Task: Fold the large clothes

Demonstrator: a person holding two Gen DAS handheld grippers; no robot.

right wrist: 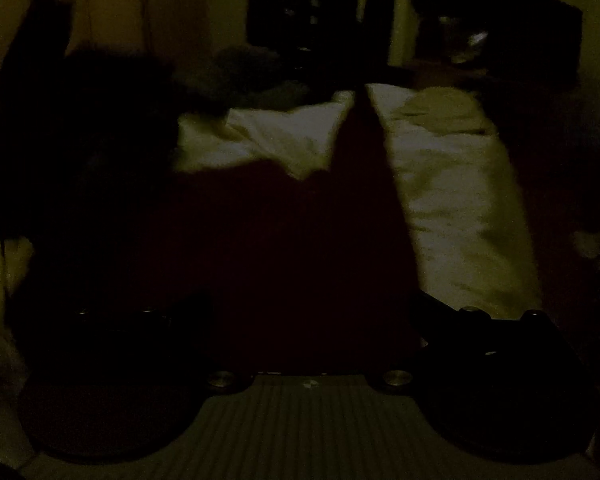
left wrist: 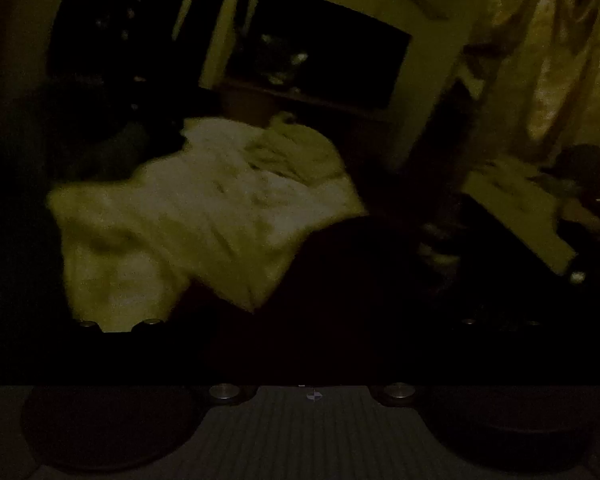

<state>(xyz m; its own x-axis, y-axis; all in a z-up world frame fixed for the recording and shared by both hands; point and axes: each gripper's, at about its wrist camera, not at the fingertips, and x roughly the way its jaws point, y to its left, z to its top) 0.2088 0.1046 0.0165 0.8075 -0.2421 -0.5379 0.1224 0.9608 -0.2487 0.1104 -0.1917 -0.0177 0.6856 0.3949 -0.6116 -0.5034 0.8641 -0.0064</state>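
Left wrist view was super dark and smeared, but the main thing was readable: a pale garment (left wrist: pixel 204 216) lay rumpled across what looked like a bed, with a more bunched-up part toward its far end. A dark cloth (left wrist: pixel 340 280) overlapped its near right corner. The left gripper (left wrist: pixel 312 320) had its jaws spread as wide as they go, 1 finger mount low at the left edge and the other low at the right, and nothing sat between them. That reads like a hand that had nothing to carry and was free to go for a new edge.

From the right wrist view, the same pale garment (right wrist: pixel 452 200) showed as 2 light patches split by a big dark wedge (right wrist: pixel 300 240) running up the middle. Whether that wedge was cloth hanging from the right gripper (right wrist: pixel 308 312) or just the dark cloth lying over the garment was impossible to tell in this light. Same for its jaws: both finger mounts were visible low down, but their tips were lost in the black, so open or closed couldn't be called.

Best guess was that the fold was early or mid way, since the garment looked crumpled rather than squared. A dark framed panel (left wrist: pixel 324 44) hung on the wall behind.
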